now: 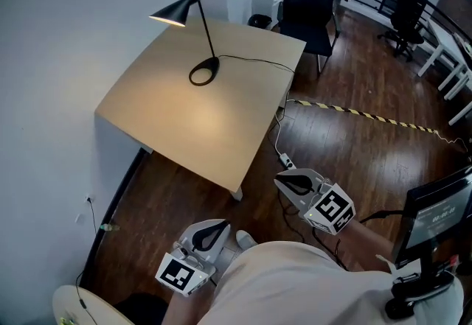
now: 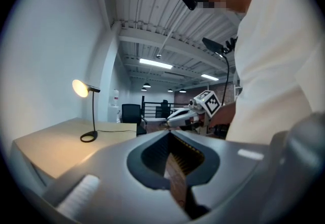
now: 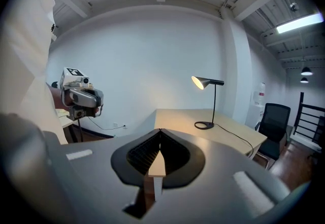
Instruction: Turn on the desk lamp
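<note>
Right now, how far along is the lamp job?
Done, it seems: the desk lamp glows and throws warm light on the desk. In hand: nothing; the left claw and right claw are shut, empty and off the desk. Left: nothing visible.

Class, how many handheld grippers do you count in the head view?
2. The left gripper is at lower left; the right gripper is right of it, nearer the desk. None seems hidden.

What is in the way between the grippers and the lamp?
Nothing visible. The left gripper and right gripper hang shut and empty over the floor, off the desk's near corner. Only bare desk top lies between them and the lamp, which glows.
</note>
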